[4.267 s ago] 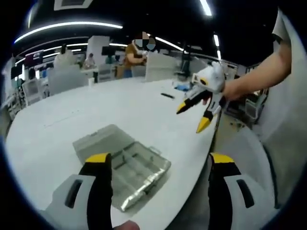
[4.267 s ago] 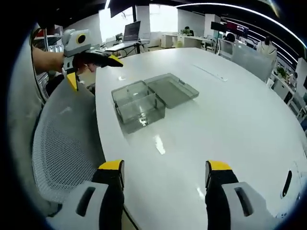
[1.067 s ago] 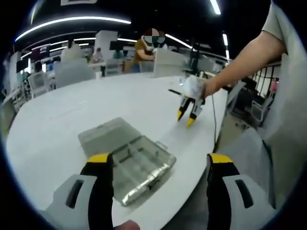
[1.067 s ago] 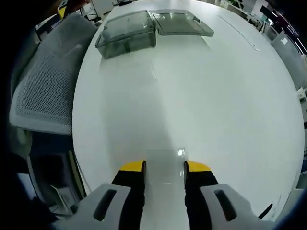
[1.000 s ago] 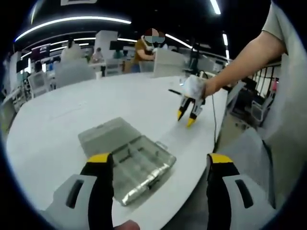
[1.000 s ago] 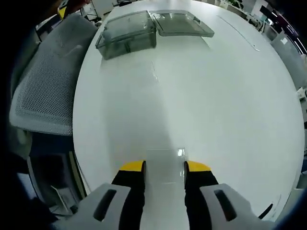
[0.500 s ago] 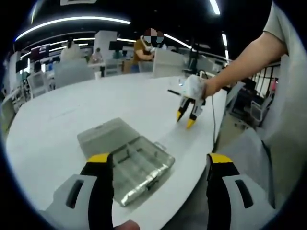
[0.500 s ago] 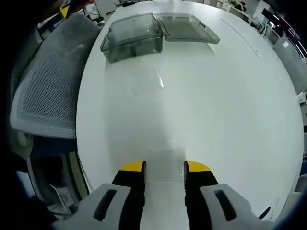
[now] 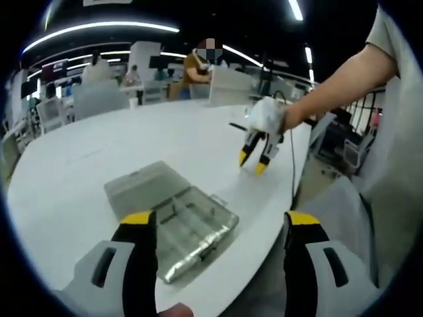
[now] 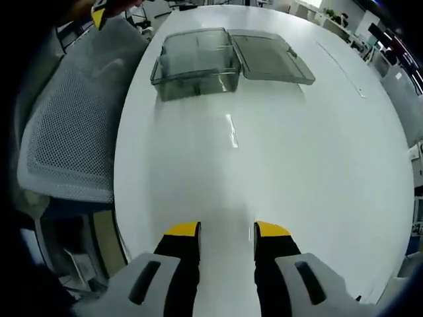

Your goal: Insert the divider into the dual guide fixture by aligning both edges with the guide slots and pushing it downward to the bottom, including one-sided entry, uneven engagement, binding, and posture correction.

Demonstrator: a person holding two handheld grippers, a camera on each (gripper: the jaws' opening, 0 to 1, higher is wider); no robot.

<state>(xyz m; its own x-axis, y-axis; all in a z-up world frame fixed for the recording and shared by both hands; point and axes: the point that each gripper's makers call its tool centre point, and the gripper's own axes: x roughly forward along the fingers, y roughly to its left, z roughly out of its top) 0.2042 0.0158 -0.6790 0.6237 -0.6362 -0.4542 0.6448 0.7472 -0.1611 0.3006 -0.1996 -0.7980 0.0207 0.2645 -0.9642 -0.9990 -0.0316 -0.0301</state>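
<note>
1. Spanning both views I have the white desk (image 10: pixel 317 165), with a grey mesh chair (image 10: pixel 66 152) at its left edge in the right gripper view.
2. On the far part of the desk sits the clear fixture box (image 10: pixel 195 63), lid open flat to its right; it lies near my left claw (image 9: pixel 215 231), whose jaws stand wide apart.
3. My right claw (image 10: pixel 227 231) has its jaws close together; a faint clear sheet may sit between them, but I cannot tell.

Open office — ceiling light strips (image 9: pixel 99 28), white table (image 10: pixel 317 152), seemingly mesh chair (image 10: pixel 66 145).
</note>
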